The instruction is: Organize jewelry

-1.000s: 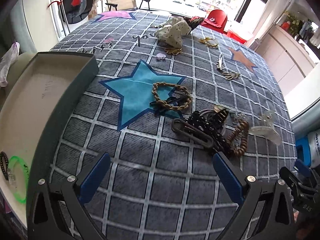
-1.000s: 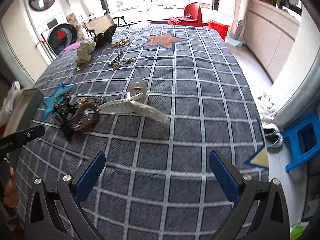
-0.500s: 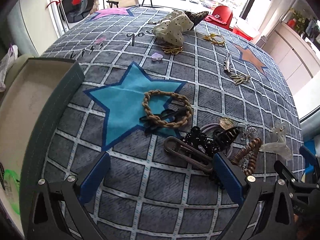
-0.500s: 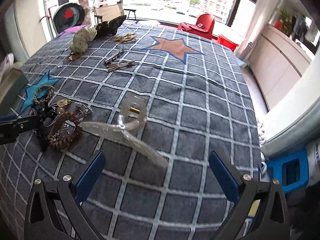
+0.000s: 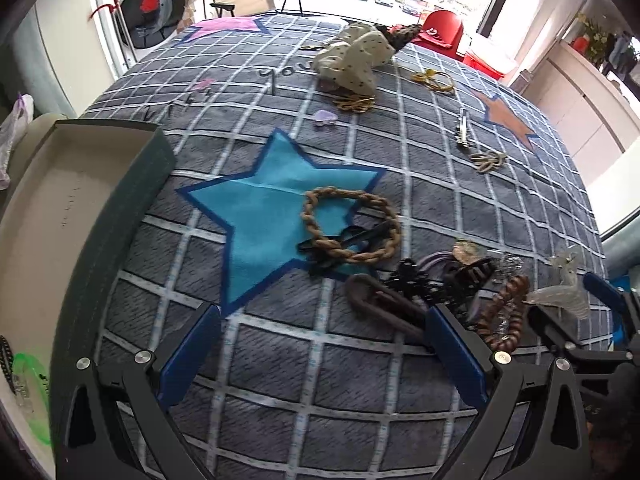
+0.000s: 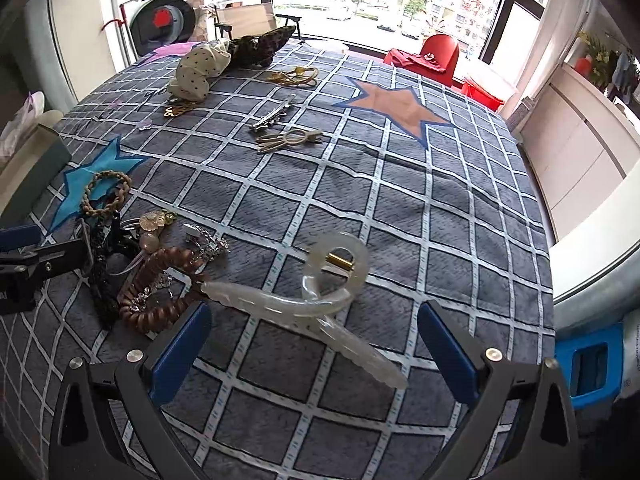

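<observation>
My left gripper [image 5: 320, 320] is open and empty, low over the grey checked cloth [image 5: 280, 360]. Just ahead lie a braided brown ring [image 5: 352, 224], a dark brown clip [image 5: 384, 304], black clips [image 5: 424, 280] and a brown coil hair tie [image 5: 506, 312]. My right gripper [image 6: 316, 324] is open around a clear claw clip [image 6: 316, 300] lying on the cloth. The coil hair tie [image 6: 156, 288] sits left of it. The left gripper's finger [image 6: 40, 260] shows at the left edge.
An open box [image 5: 120, 208] with a green bangle [image 5: 32, 384] stands at the left. Further back lie a spotted fabric bow [image 5: 356, 60], gold pieces [image 5: 434, 78], a silver clip [image 6: 272, 116] and a beige clip [image 6: 288, 138]. The table edge drops off at right.
Both grippers have moved forward and lower toward the jewelry pile. The right gripper's fingers now flank the clear claw clip. Both stay open.
</observation>
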